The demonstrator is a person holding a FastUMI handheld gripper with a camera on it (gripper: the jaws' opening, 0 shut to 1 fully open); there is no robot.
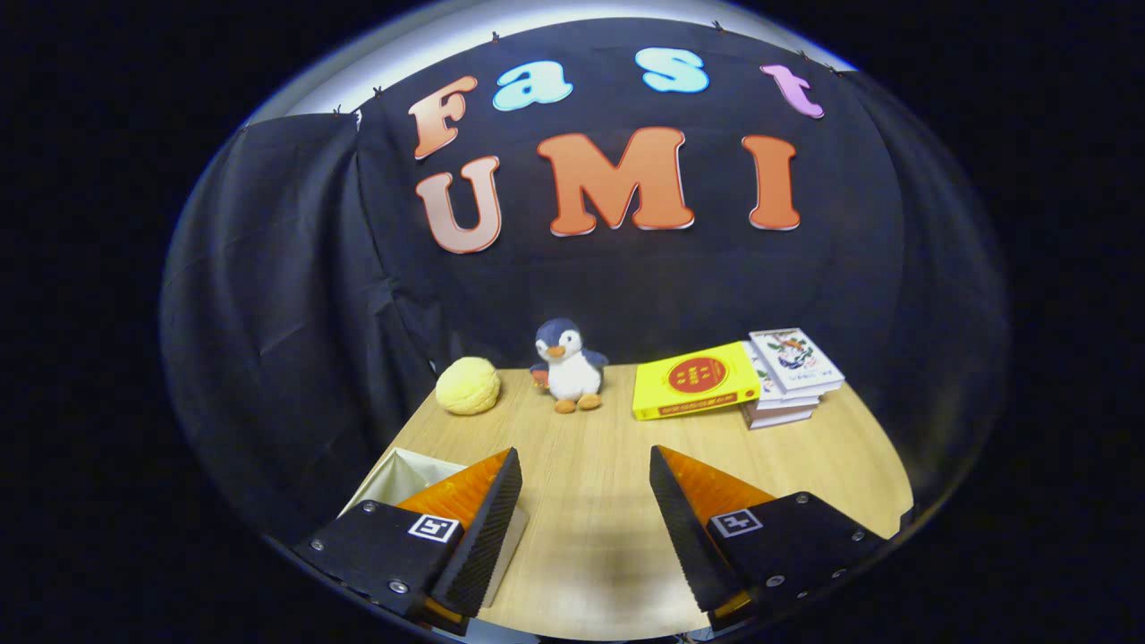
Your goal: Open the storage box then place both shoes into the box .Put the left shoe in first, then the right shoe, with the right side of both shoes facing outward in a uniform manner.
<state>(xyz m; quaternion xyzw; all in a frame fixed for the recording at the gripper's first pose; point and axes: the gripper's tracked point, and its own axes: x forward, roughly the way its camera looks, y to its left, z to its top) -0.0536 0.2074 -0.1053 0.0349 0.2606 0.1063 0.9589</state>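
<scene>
Gripper [586, 465] hovering over a pale wooden worktop [590, 528], fingers spread apart, nothing between them. Black cloth walling the booth. Along the back: yellow ball [468, 385], penguin toy [568, 364], yellow book [695, 379], stacked books [792, 376]. Storage box [402, 474], whitish, showing partly behind the left finger.

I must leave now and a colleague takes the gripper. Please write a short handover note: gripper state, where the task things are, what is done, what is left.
Gripper: open, nothing between the fingers, above the wooden table.
Storage box: a pale box corner sits behind the left finger; I cannot tell whether it is open.
Far side: yellow ball, plush penguin, books.
Done: no shoe placed that I can see.
Left: open box, left shoe, then right shoe.
</scene>
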